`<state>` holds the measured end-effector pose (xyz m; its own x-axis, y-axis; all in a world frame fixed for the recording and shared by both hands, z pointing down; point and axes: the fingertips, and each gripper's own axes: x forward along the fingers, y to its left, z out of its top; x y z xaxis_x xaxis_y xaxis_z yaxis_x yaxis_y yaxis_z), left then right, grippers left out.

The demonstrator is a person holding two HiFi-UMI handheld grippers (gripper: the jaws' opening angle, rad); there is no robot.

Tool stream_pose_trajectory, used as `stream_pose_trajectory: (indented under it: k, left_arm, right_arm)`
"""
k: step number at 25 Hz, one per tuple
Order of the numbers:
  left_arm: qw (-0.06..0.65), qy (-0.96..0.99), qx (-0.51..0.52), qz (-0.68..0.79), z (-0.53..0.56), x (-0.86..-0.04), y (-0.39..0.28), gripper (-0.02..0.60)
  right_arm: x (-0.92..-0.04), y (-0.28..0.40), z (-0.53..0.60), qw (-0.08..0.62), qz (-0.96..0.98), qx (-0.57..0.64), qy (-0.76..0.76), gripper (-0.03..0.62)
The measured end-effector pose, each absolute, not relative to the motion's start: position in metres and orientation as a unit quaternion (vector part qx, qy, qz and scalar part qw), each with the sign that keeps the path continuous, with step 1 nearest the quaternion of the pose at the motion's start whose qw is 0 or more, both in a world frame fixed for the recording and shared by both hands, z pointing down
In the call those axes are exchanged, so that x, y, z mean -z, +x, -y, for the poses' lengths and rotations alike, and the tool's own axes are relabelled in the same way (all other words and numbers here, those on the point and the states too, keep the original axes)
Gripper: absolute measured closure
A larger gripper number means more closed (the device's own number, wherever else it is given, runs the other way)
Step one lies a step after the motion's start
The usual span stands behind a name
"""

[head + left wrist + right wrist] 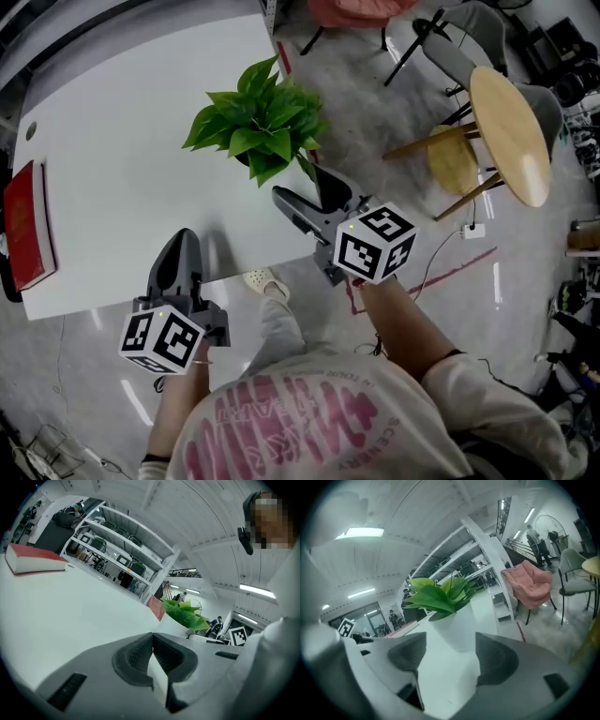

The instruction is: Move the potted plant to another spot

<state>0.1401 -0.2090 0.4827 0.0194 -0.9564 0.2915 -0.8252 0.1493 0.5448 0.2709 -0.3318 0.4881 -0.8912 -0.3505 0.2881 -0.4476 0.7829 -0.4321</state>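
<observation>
Potted plant (258, 127) stands upright on the white surface (122, 187), close to its right-hand edge as the head view shows it. Long axis vertical: white pot (457, 630) at the base, leaves rising and fanning out above it. From above, the foliage hides most of the pot.

Right gripper (305, 192) low over the surface, aimed at the plant. Jaws apart, a clear gap between them. In the right gripper view the pot sits just ahead of that gap, centred, with neither pad pressing on it.

Left gripper (181, 246) nearer the surface's front edge, well apart from the plant. Jaws closed together, nothing between them.

Red book (23, 225) lies flat at the surface's far left edge. Round wooden table (511, 131) stands on the floor beyond.
</observation>
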Motion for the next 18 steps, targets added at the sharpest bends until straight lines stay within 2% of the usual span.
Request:
stream_pose_trajectory:
  k: [2,8,13,18]
  left_arm:
    - [0.312,0.64,0.107,0.694,0.211,-0.486,0.137,0.578]
    - [0.322,0.636,0.11,0.693,0.22,-0.492,0.131,0.578]
    - [0.327,0.634,0.116,0.692,0.228,-0.494,0.127,0.578]
    - [0.33,0.633,0.12,0.691,0.233,-0.495,0.123,0.578]
  right_arm:
    - [-0.488,0.264,0.334,0.108,0.945,-0.229,0.208,0.219]
    - [-0.484,0.246,0.346,0.111,0.95,-0.201,0.209,0.105]
    - [-0.483,0.237,0.357,0.109,0.949,-0.193,0.223,0.064]
    - [-0.48,0.226,0.362,0.105,0.951,-0.183,0.225,0.049]
